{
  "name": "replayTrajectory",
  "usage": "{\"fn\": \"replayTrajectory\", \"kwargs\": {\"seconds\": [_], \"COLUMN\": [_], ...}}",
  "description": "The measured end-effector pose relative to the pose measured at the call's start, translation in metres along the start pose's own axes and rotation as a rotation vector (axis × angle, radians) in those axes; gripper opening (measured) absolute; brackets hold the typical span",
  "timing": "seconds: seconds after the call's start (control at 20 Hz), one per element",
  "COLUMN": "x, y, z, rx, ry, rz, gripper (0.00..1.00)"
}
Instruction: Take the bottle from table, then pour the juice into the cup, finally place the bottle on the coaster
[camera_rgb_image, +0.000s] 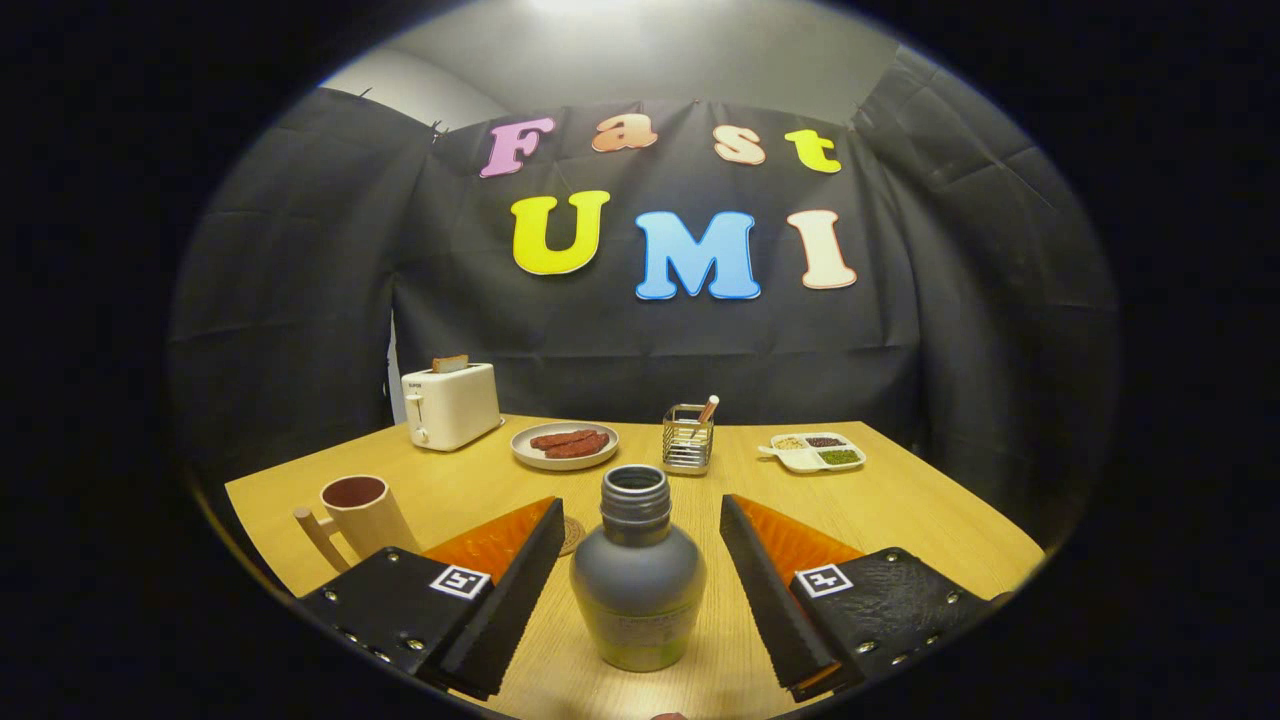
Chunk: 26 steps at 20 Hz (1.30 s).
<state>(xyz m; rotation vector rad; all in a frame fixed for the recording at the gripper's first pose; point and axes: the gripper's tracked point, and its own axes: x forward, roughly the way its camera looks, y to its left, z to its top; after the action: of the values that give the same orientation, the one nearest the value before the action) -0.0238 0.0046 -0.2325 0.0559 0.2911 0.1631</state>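
light wooden table (930, 520) carries everything. white two-slot toaster (451, 404) with a slice of bread up, far left corner. gripper (640, 590) spread wide, fingers released, one on each side of the grey open-necked plastic bottle (638, 580), a clear gap at both flanks, no contact. bottle upright between the fingers, cap off. beige handled cup (358, 512) stands left of the left finger. grey plate (564, 446) with brown strips beyond the bottle; wire holder (688, 440) beside it; white divided dish (816, 452) to the right. round coaster (571, 534) edge shows just behind the left finger.
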Motion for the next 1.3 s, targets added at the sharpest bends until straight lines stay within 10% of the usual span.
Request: {"fn": "replayTrajectory", "kwargs": {"seconds": [0.95,1.3], "x": [0.007,0.011], "y": [0.003,-0.005], "z": [-0.076,-0.075], "rx": [0.000,-0.031], "ry": [0.205,0.242], "rz": [0.006,-0.054], "gripper": [0.96,0.75]}}
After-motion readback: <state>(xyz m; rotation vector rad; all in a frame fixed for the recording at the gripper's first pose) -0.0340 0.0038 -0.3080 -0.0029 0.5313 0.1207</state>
